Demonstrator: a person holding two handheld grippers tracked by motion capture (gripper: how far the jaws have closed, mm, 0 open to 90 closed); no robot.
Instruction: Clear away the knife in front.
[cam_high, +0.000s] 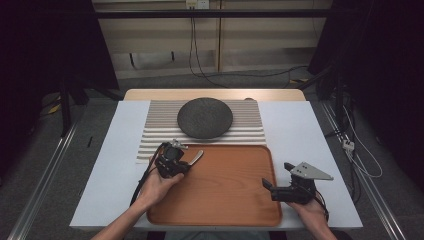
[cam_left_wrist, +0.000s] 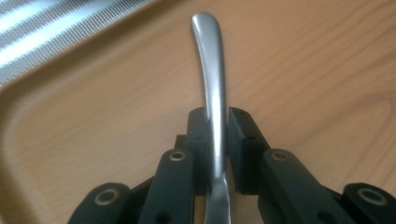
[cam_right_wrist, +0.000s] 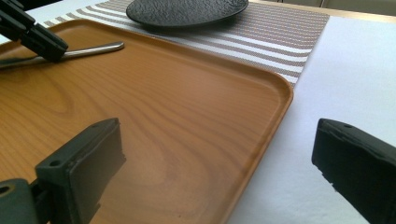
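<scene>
Left hand-held gripper (cam_left_wrist: 217, 154) clamping utensil handle (cam_left_wrist: 211, 74)

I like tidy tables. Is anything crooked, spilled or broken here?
Nothing stands out. The dark plate sits flat on the striped mat, and the wooden tray looks clean and whole. The left gripper holds a metal utensil handle over the tray, so it isn't lying astray. The right gripper is open, holding nothing.

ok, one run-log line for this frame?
left gripper: shut on metal handle | handle over wooden tray | right gripper: open, at tray's right edge | dark plate: on striped mat
</scene>
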